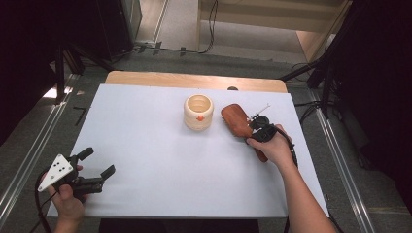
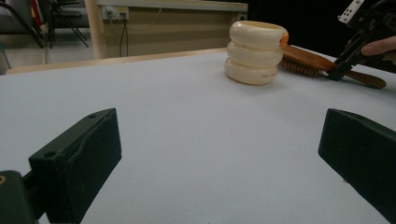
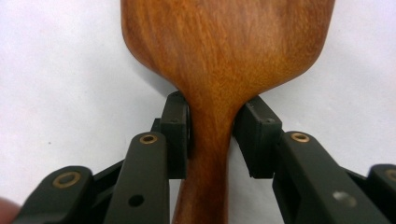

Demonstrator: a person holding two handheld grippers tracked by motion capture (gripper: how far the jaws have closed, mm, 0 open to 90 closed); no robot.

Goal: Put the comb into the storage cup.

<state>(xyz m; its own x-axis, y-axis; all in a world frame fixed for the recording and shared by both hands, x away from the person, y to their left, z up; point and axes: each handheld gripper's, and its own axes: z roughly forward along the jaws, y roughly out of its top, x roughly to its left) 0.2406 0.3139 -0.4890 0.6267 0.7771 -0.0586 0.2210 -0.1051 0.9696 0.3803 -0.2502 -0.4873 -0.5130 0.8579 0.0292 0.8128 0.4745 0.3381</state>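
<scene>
Right tool (image 3: 212, 135) apparently gripping hairbrush (image 3: 224, 56) neck

My right gripper (image 3: 212, 133) points down at arm's length, its jaws drawn close together. My left gripper (image 1: 97, 170) rests low near me, jaws spread wide.

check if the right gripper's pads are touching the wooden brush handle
Touching. The right gripper view shows both pads of the right gripper pressed against the neck of the wooden brush, no gap either side.
</scene>
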